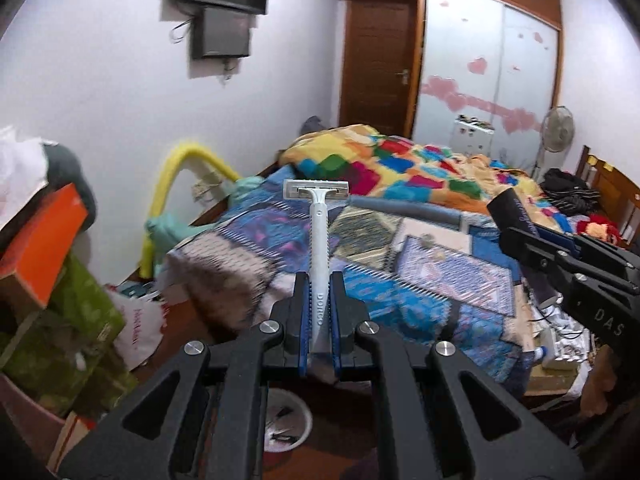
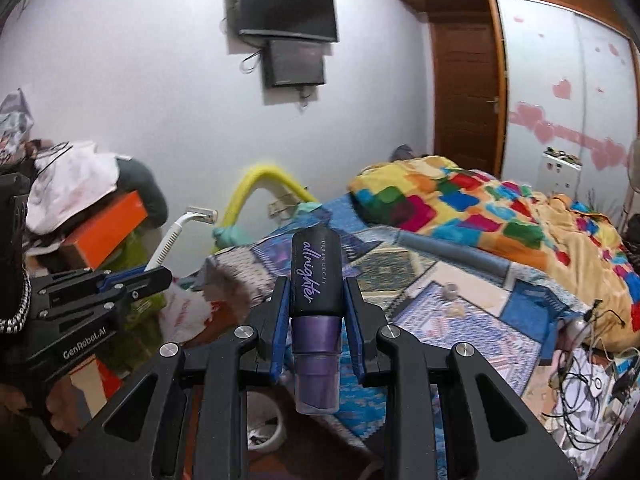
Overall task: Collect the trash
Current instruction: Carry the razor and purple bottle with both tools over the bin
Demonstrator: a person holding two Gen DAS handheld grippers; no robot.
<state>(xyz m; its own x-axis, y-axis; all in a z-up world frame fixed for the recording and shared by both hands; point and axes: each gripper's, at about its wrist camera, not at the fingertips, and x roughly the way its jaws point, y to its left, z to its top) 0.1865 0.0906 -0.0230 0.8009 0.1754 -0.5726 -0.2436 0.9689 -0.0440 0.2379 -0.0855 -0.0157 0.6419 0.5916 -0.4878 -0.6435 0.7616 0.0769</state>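
Observation:
My left gripper (image 1: 319, 284) is shut on a white disposable razor (image 1: 319, 240), handle between the pads, head pointing away over the bed. It also shows in the right wrist view (image 2: 180, 232), at the left. My right gripper (image 2: 316, 284) is shut on a black and purple spray bottle (image 2: 316, 280) that stands upright between the pads. That bottle shows at the right of the left wrist view (image 1: 516, 208). A white bin (image 1: 290, 420) sits on the floor below both grippers, partly hidden; it also shows in the right wrist view (image 2: 268, 428).
A bed (image 1: 400, 280) with a patchwork cover and a colourful blanket (image 2: 500, 216) fills the middle. Stacked boxes and bags (image 1: 48, 280) stand at the left. Tangled cables (image 2: 584, 384) lie at the right. A wardrobe (image 1: 488, 64) and door are at the back.

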